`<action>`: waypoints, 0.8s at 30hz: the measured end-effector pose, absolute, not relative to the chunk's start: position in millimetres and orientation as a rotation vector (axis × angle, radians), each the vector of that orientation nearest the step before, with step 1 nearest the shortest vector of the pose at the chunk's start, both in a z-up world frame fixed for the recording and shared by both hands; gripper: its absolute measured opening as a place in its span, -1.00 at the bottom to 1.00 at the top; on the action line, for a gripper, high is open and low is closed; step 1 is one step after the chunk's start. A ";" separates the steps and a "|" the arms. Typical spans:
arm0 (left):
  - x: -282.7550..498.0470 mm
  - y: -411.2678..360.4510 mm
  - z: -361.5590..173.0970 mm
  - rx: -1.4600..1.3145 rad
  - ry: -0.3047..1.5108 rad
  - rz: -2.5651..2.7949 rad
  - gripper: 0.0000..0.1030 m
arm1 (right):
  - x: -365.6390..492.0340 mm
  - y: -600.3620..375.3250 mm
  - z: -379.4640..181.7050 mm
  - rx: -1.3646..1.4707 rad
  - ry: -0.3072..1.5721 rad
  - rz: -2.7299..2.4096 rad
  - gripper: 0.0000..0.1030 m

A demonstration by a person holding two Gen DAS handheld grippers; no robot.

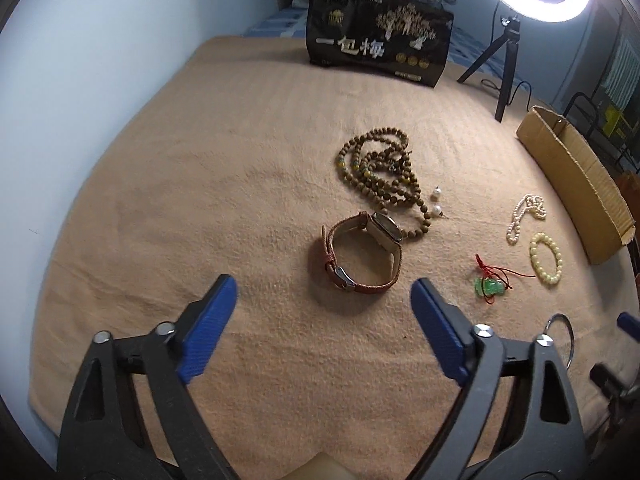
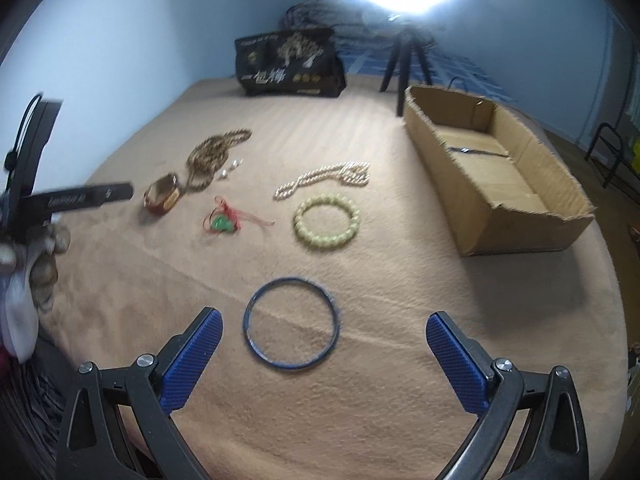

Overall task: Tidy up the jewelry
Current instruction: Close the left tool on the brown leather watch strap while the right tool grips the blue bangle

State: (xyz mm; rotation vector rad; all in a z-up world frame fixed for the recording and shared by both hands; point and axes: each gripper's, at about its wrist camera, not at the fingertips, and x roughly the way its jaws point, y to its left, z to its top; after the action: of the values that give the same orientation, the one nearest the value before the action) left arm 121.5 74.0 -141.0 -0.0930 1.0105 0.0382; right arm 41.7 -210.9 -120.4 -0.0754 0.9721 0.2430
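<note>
Jewelry lies on a tan blanket (image 1: 200,184). A brown-strap watch (image 1: 360,256) sits just ahead of my open, empty left gripper (image 1: 324,296). Behind it lie a wooden bead necklace (image 1: 380,168) and two pearl earrings (image 1: 436,202). To the right lie a green pendant on red cord (image 1: 488,286), a pearl necklace (image 1: 526,216) and a pale bead bracelet (image 1: 546,258). In the right wrist view my open, empty right gripper (image 2: 324,334) hovers over a blue bangle (image 2: 291,322). Beyond it lie the bracelet (image 2: 327,222), pearl necklace (image 2: 324,180), pendant (image 2: 224,222) and watch (image 2: 162,198).
An open cardboard box (image 2: 492,200) stands at the right with a dark thin item inside. A black printed bag (image 1: 378,36) stands at the back. A ring light on a tripod (image 1: 500,56) stands behind the box. A blue wall runs along the left.
</note>
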 end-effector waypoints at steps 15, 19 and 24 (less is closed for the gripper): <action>159.0 85.3 -177.0 -0.181 1.128 0.054 0.07 | 53.2 -177.6 -160.2 -0.180 1.076 0.301 0.99; 162.8 84.8 -181.1 -0.178 1.133 0.057 -0.08 | 57.4 -177.8 -166.6 -0.182 1.099 0.301 0.99; 164.7 86.0 -182.1 -0.190 1.137 0.055 -0.25 | 66.9 -179.8 -171.2 -0.185 1.111 0.298 0.99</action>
State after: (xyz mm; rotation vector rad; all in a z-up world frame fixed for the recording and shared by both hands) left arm 164.7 86.0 -182.1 -0.1899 1.1374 0.0546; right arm 66.9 -179.8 -171.2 -0.1853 1.1113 0.2981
